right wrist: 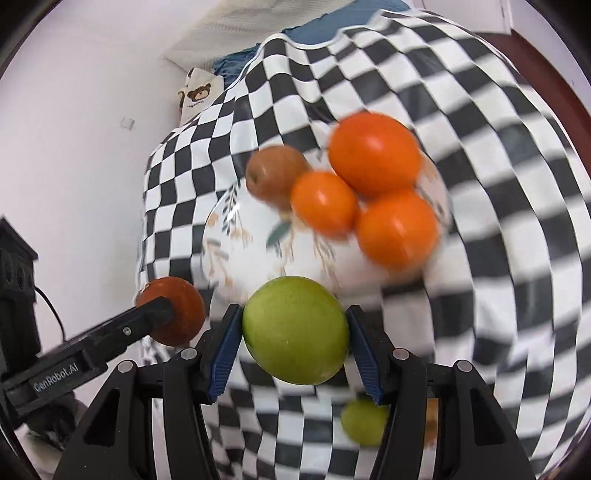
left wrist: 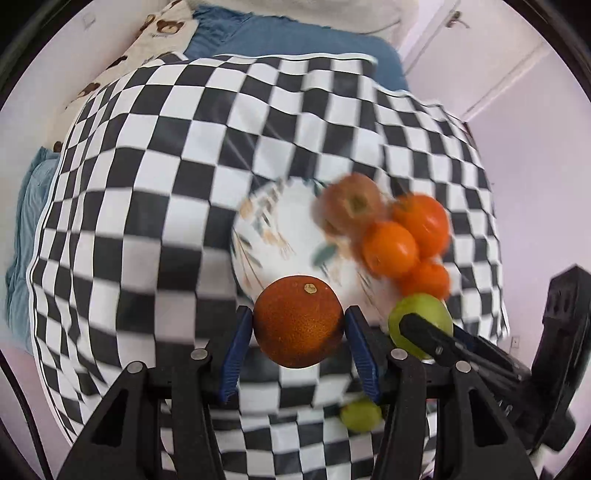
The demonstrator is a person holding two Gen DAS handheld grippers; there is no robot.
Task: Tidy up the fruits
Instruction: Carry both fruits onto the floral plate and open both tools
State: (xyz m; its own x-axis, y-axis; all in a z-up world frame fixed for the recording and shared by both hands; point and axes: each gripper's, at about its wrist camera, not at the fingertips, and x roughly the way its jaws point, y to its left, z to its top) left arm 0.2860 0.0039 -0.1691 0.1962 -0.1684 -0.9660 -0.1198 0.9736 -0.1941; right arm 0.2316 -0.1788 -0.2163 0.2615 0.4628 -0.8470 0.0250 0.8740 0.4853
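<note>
My left gripper is shut on a dark orange and holds it over the near rim of a white floral plate. My right gripper is shut on a green apple, also above the plate's near edge. On the plate lie three bright orange fruits and a brownish apple. The right gripper with its green apple shows in the left wrist view. The left gripper with its orange shows in the right wrist view.
A black-and-white checkered cloth covers the table. A small green fruit lies on the cloth below the grippers, also seen in the left wrist view. A blue bedspread and a bear-print pillow lie beyond.
</note>
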